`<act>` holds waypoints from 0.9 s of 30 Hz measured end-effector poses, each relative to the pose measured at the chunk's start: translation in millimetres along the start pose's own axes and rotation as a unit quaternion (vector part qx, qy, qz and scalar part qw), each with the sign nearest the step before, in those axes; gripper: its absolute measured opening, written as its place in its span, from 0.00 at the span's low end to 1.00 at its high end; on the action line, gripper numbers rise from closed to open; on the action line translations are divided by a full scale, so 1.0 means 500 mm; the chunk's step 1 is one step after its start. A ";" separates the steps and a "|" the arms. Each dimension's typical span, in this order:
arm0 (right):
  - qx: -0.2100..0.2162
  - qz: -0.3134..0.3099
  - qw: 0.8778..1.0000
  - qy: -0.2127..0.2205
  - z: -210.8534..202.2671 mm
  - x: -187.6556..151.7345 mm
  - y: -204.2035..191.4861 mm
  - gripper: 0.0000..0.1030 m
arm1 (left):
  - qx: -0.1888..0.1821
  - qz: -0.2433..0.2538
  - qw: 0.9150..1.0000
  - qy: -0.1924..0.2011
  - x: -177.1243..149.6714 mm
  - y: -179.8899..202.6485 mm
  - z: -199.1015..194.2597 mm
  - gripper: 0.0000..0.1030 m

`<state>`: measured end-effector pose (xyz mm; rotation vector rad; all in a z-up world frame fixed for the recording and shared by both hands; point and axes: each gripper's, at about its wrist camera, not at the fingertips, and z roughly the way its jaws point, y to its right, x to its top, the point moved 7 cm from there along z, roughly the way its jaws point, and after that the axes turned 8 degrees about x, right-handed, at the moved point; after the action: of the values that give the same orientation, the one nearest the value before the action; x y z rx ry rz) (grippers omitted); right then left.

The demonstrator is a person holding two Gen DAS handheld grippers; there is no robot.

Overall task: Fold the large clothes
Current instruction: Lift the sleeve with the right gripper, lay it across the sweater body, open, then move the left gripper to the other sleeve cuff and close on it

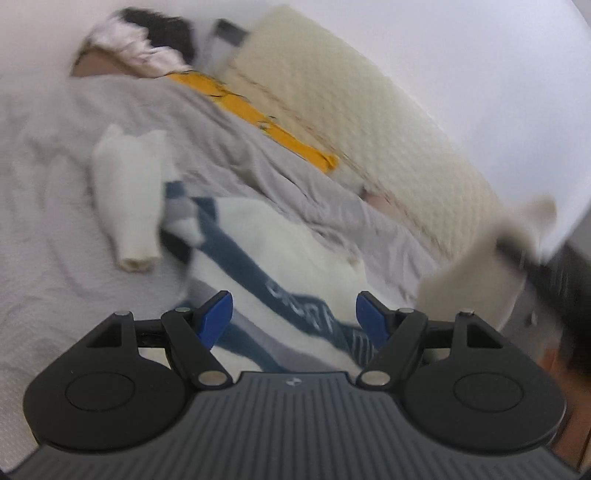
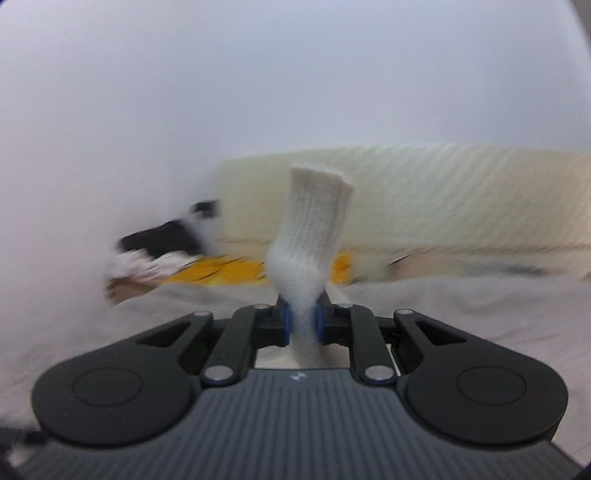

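A white knit sweater with navy and grey bands lies on the bed in the left wrist view, one white sleeve stretched out to its left. My left gripper is open and empty just above the sweater's banded part. My right gripper is shut on a white ribbed knit sleeve cuff, which stands up between the blue pads. Both views are blurred.
A grey sheet covers the bed. A cream quilted pillow and a yellow cloth lie along the far side by the white wall; both show in the right wrist view too. Dark clothes sit at the far corner.
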<state>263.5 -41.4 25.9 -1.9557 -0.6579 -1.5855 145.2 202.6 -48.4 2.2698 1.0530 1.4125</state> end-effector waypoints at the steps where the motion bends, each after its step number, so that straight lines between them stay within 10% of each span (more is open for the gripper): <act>1: 0.016 -0.008 1.000 -0.016 0.009 -0.027 -0.044 0.16 | 0.008 -0.008 1.000 0.005 0.011 -0.020 0.002 0.76; 11: 0.062 0.017 0.988 -0.138 0.073 -0.275 -0.148 0.17 | 0.014 -0.070 0.997 0.000 0.028 -0.106 0.026 0.76; 15: 0.075 0.045 0.985 -0.146 0.063 -0.277 -0.166 0.22 | 0.007 -0.071 0.997 -0.006 0.020 -0.103 0.034 0.76; 20: 0.109 0.092 0.974 -0.174 0.035 -0.286 -0.162 0.56 | -0.003 -0.048 0.999 0.002 0.015 -0.074 0.028 0.76; 27: 0.110 0.111 0.970 -0.185 -0.049 -0.305 -0.125 0.56 | -0.028 0.008 1.000 -0.011 -0.015 -0.015 0.008 0.76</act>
<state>175.1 -17.8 -113.2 -2.0888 -0.6972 -0.9788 143.3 203.2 -59.5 2.2549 0.9783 1.4017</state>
